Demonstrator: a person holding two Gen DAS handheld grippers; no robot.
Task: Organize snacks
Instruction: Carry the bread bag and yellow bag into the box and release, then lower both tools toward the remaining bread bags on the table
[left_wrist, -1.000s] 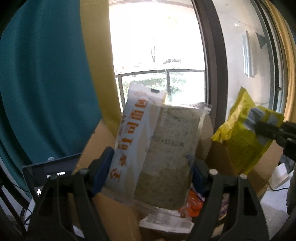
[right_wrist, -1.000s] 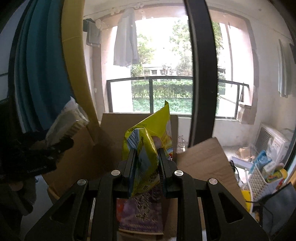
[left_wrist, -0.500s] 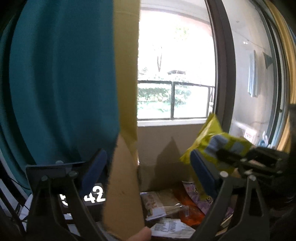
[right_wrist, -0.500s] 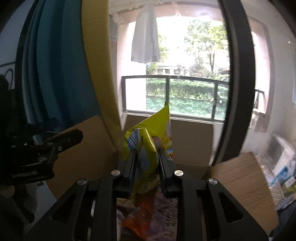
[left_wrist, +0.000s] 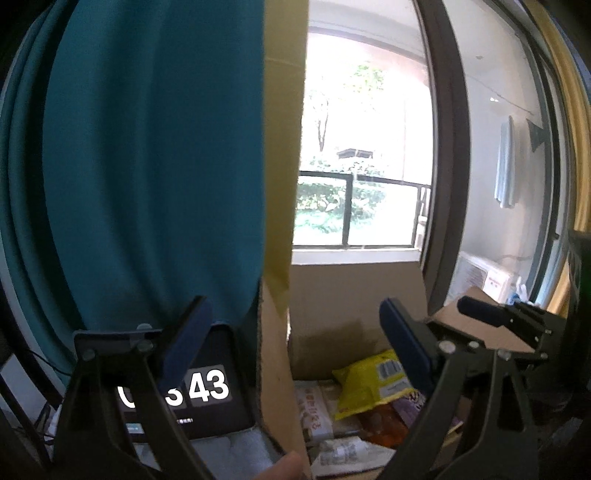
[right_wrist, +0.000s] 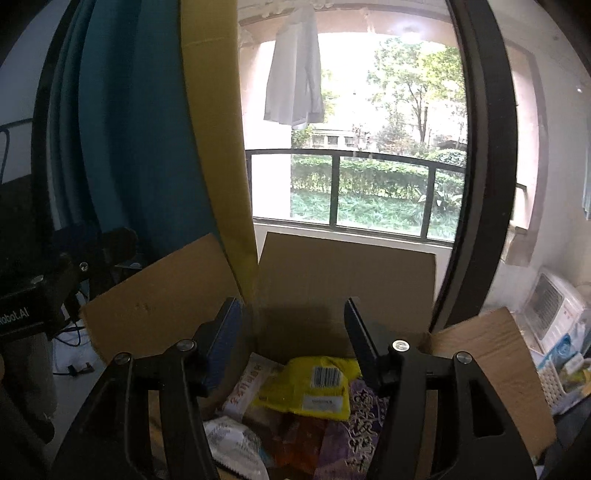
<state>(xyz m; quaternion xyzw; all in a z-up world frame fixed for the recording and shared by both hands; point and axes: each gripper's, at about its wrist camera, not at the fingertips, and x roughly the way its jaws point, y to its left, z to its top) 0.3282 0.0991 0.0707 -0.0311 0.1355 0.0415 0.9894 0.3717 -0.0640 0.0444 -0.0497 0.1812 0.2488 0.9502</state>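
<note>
An open cardboard box (right_wrist: 343, 284) holds several snack packs. A yellow bag (right_wrist: 310, 384) lies on top, also seen in the left wrist view (left_wrist: 373, 380). Beside it lie a white bread pack with red lettering (right_wrist: 247, 384), a purple pack (right_wrist: 362, 410) and an orange pack (right_wrist: 295, 439). My right gripper (right_wrist: 291, 332) is open and empty just above the box. My left gripper (left_wrist: 291, 328) is open and empty, straddling the box's left flap (left_wrist: 277, 369). The right gripper (left_wrist: 491, 317) shows at the right of the left wrist view.
A screen showing digits (left_wrist: 188, 391) stands left of the box. A teal curtain (left_wrist: 147, 166) and a yellow strip (right_wrist: 218, 147) hang behind. A window with a railing (right_wrist: 369, 166) is beyond. A white basket of items (right_wrist: 561, 373) sits at the right.
The left gripper let go of the bread pack and the right let go of the yellow bag; both now lie in the box. Both grippers opened.
</note>
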